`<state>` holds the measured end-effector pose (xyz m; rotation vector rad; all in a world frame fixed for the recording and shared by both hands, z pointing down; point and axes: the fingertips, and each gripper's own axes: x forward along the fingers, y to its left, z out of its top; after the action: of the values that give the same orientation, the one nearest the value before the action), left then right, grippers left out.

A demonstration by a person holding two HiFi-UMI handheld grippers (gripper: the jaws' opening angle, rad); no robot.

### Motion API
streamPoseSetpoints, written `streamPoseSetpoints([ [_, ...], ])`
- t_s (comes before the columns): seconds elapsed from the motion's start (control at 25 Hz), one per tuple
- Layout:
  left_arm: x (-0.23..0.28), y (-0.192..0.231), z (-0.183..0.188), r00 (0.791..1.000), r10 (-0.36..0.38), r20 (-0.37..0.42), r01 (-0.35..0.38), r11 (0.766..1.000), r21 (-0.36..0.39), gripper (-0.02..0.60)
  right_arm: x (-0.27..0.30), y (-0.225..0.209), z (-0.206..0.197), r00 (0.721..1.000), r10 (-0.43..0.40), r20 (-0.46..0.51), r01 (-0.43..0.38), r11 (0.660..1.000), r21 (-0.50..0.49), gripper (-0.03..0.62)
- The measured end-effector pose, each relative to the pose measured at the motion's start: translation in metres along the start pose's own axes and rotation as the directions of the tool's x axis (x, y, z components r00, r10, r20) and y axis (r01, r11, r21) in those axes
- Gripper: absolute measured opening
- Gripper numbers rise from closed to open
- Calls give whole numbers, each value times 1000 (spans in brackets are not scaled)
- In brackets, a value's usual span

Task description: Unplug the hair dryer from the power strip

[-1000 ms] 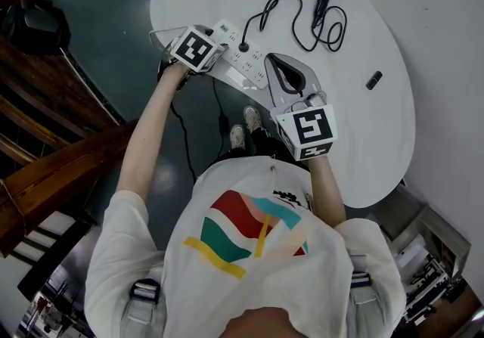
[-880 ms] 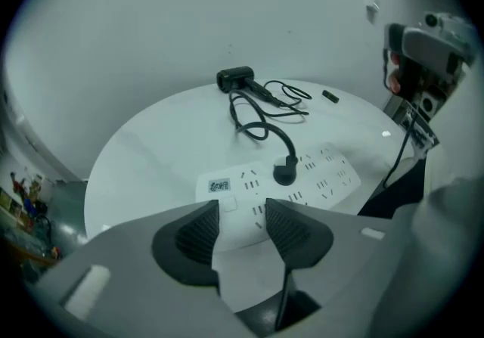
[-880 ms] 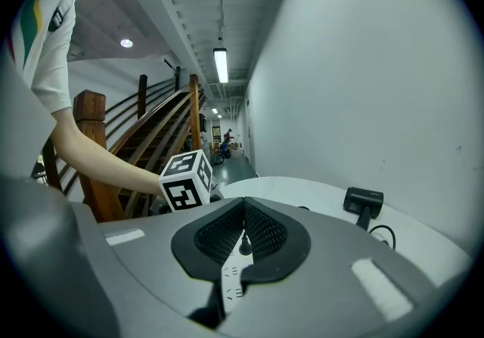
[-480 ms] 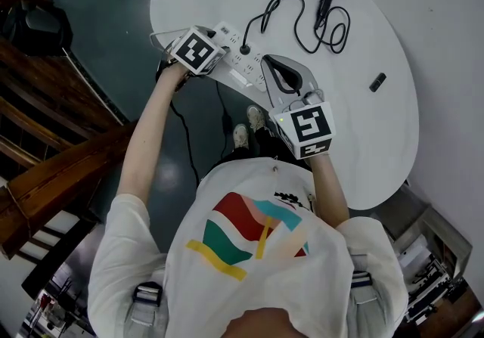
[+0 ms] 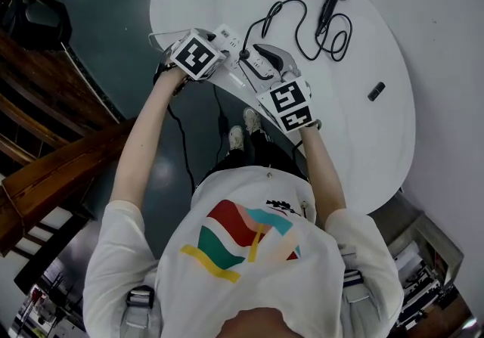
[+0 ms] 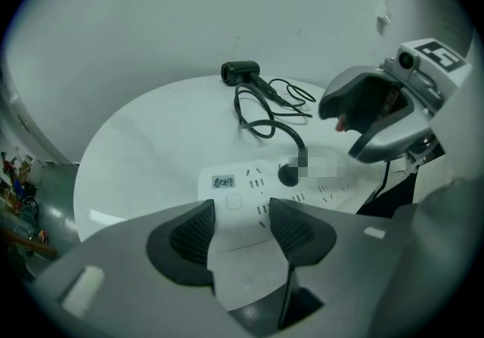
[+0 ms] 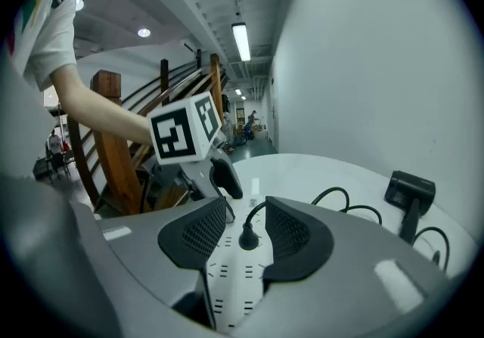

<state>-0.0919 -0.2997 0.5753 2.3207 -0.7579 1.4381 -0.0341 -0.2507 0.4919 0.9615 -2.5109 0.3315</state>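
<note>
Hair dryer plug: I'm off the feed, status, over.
Left hand-held gripper clamped on power strip. Right hand-held gripper just opened, straddling plug, no contact. Plug seated. Nothing in the way.

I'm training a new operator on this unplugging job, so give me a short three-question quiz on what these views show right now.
1. True or false: the black plug sits in the white rectangular power strip.
2. What is clamped between the jaws of the left gripper? A) the black hair dryer B) the power strip's end C) nothing
3. Which gripper is lined up on the plug?

Key:
1. True.
2. B.
3. The right gripper. Its jaws have just been opening and stand apart, with the plug between them but not gripped.
</note>
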Motion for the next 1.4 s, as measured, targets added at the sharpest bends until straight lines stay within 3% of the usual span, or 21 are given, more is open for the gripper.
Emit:
streamPoseSetpoints([
  [0.16,6,-9,-13,996,-49,-76,46,998,-44,230,26,-4,-15,999,2,-39,-3,1000,-13,150],
  [0.28,6,-10,-13,996,-52,-74,49,998,-46,230,29,-10,-14,1000,-20,-15,21,1000,9,83],
  [0.44,5,-9,-14,996,-45,-74,42,998,-50,230,27,-6,-26,998,9,-55,-7,1000,29,137],
  [0.68,7,-10,-12,995,-49,-86,45,998,-47,230,42,-1,-33,997,28,-76,-25,999,44,135],
  [0.84,6,-10,-13,993,-48,-111,42,998,-49,230,47,-4,-35,995,-16,-97,16,1000,-2,75],
  [1.08,5,-8,-13,993,-50,-105,47,998,-34,230,51,-2,-36,992,-44,-117,39,998,-45,67],
  [1.4,7,-11,-11,990,-59,-129,53,997,-48,230,50,-4,-35,991,-5,-136,-7,996,-87,67],
])
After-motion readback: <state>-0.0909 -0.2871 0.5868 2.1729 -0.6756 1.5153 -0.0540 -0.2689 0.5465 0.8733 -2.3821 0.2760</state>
